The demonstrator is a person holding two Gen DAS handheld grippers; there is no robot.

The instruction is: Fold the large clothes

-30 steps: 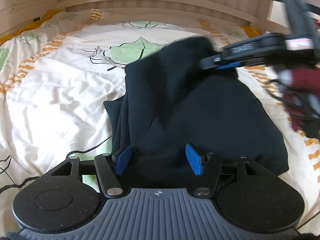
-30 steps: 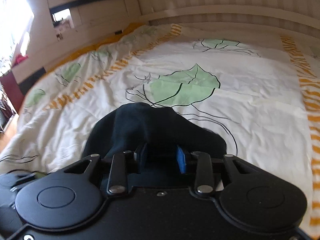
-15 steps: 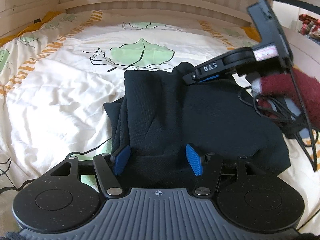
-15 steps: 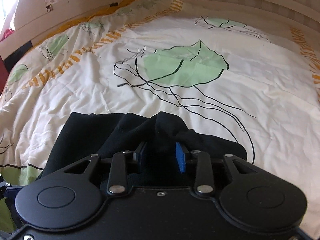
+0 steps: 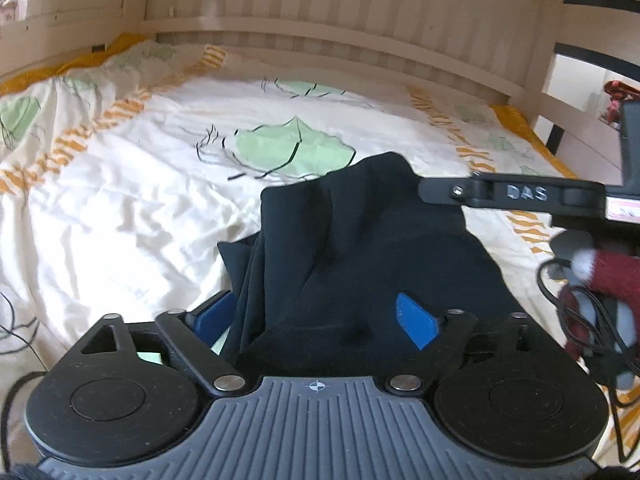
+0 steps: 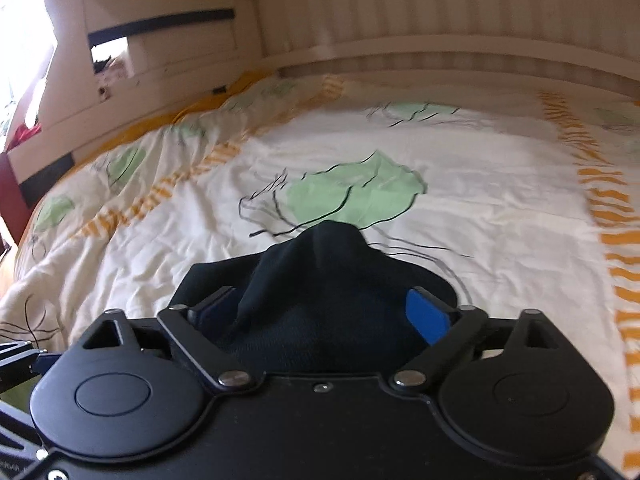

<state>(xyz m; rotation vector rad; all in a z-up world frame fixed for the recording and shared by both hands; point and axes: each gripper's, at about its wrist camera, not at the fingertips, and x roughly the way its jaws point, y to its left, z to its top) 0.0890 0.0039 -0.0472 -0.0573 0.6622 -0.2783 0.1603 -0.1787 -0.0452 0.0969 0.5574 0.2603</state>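
Left wrist view: left gripper (image 5: pixel 320 316), jaws spread wide, black garment (image 5: pixel 360 256) bunched between the blue pads w/o being pinched. Garment lies at frame centre on the leaf-print duvet (image 5: pixel 120 200). Right gripper (image 5: pixel 516 194) enters from right edge, over the garment's far corner.

Right wrist view: right gripper (image 6: pixel 324 312), jaws spread, a raised fold of the black garment (image 6: pixel 320 280) between them, lower centre. Duvet (image 6: pixel 480 200) fills the rest; headboard (image 6: pixel 440 16) across top.

I see the black knit garment (image 5: pixel 360 248) bunched and partly folded on the leaf-print duvet, its near edge rumpled in layers toward me, its far corner peaked upward (image 6: pixel 328 248), possibly lifted, though blur hides how.
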